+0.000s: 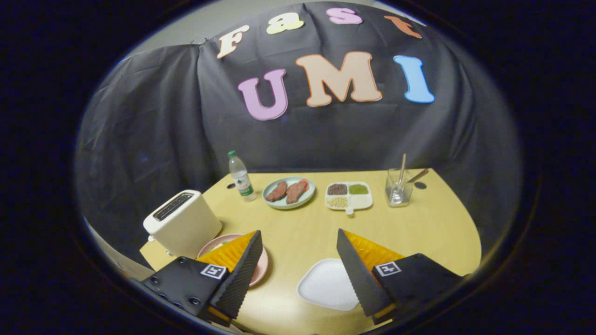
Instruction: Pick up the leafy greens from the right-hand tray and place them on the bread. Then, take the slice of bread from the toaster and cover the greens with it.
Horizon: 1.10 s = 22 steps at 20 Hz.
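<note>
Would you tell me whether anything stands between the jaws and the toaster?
Nothing visible does: the gripper, jaws open and empty, hovers over the table, and the toaster stands just beyond its left finger.

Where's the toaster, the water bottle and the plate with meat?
toaster [182, 224], gripper view, its front wall.
water bottle [240, 176], gripper view, its clear body.
plate with meat [305, 197], gripper view, its bare rim.
gripper [299, 274], gripper view, fingers open, holding nothing.

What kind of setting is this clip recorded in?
Likely a staged kitchen-style booth, not a real kitchen: a black cloth wall behind a yellow table set with a toaster, a plate of meat and a water bottle. The gripper hangs open above it.
</note>
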Available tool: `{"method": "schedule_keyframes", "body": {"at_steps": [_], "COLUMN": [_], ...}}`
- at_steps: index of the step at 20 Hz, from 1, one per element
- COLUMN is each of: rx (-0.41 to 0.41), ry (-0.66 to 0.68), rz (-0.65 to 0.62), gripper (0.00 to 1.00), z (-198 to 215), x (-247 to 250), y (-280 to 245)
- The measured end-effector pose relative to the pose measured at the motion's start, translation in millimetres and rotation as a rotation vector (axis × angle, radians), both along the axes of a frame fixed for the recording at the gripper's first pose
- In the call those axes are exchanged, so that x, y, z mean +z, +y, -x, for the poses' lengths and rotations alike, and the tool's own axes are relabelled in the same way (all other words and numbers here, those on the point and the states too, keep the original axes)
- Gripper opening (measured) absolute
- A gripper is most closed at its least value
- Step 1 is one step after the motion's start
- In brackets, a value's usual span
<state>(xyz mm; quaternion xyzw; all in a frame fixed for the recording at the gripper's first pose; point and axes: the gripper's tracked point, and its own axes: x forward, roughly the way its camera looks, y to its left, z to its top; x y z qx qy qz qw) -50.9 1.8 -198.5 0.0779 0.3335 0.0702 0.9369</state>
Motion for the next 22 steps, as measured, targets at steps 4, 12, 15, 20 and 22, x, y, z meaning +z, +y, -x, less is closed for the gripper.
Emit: {"method": "schedule_keyframes", "body": {"at_steps": [4, 12, 15, 20, 22], "rx": [-0.116, -0.191, -0.208, -0.218, -0.22], "ry": [-0.17, -0.353, -0.396, -0.413, -0.42], "rz": [0.136, 0.195, 0.198, 0.197, 0.2], "gripper": [0.99, 0.99, 0.99, 0.99, 0.99], "z": [-22.7, -39.6, -42.8, -45.7, -46.8], "x": [35.0, 95.6, 109.3, 114.8, 117.5], "y": [-54.5, -80.6, -81.9, -79.4, -80.0]}}
